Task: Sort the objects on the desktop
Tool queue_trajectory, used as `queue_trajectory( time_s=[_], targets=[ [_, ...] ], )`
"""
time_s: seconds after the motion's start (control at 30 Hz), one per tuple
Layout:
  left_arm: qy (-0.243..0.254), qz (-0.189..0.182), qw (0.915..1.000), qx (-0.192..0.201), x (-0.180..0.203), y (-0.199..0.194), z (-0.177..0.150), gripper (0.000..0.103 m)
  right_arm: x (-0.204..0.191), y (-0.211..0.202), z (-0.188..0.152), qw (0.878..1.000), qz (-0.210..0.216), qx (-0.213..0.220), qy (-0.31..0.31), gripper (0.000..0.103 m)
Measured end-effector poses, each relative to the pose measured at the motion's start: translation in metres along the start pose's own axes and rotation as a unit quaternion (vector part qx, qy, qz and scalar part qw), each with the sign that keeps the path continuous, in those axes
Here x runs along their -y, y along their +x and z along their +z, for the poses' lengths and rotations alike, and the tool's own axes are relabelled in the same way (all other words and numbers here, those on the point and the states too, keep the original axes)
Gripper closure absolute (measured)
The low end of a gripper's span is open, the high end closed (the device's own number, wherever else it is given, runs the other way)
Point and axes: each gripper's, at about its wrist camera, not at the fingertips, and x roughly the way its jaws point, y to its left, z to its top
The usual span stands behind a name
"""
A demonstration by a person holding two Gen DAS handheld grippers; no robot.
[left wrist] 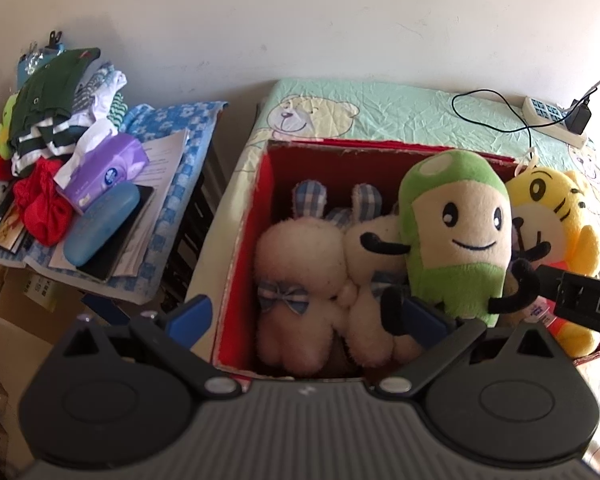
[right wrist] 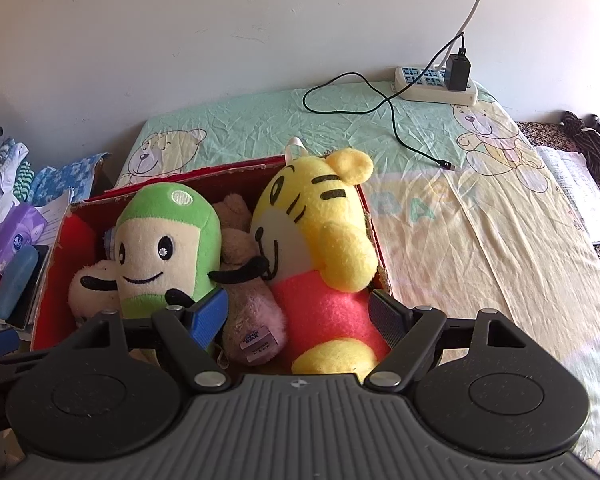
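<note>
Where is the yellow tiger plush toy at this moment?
In the right wrist view the yellow tiger plush sits at the right end of the red box, beside the green plush.

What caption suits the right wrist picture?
Open right tongs poised around the yellow tiger plush in the red box.

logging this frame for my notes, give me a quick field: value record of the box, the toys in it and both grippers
container: red box on the bear-print sheet
toys in box: green plush, yellow tiger plush, white bunny plush, brown plush
left gripper: open, over the box's near edge, holding nothing
right gripper: open, fingers either side of the tiger's lower body, contact unclear
elsewhere on sheet: power strip, black cable
side table: tissue pack, blue glasses case
</note>
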Motion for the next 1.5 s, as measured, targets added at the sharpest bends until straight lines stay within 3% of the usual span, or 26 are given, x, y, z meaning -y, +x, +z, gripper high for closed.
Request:
queue_trajectory(
  time_s=[0.43,0.8,1.0,1.23,1.5],
  targets=[
    [0.012,-0.007,0.9999,-0.007,0.001,0.002,-0.001,0.002,-0.003,0.001,-0.004,1.000,0.001,-0.005,-0.004,0.023],
    [0.025,-0.018,0.9988,-0.039,0.008,0.002,0.003,0.002,-0.001,-0.003,-0.002,1.000,0.004,-0.002,0.001,0.023],
    [0.026,-0.017,0.9967,-0.076,0.008,0.009,0.014,0.002,-0.003,-0.005,0.004,1.000,0.009,-0.006,-0.003,0.023],
    [0.029,-0.019,0.9958,-0.085,0.008,0.014,0.024,0.002,-0.004,-0.001,0.019,1.000,0.016,-0.006,0.007,0.023],
    [0.037,-0.025,0.9921,-0.118,0.007,0.020,0.043,0.002,-0.007,0.008,0.027,0.999,0.026,-0.038,0.001,0.023]
  ],
)
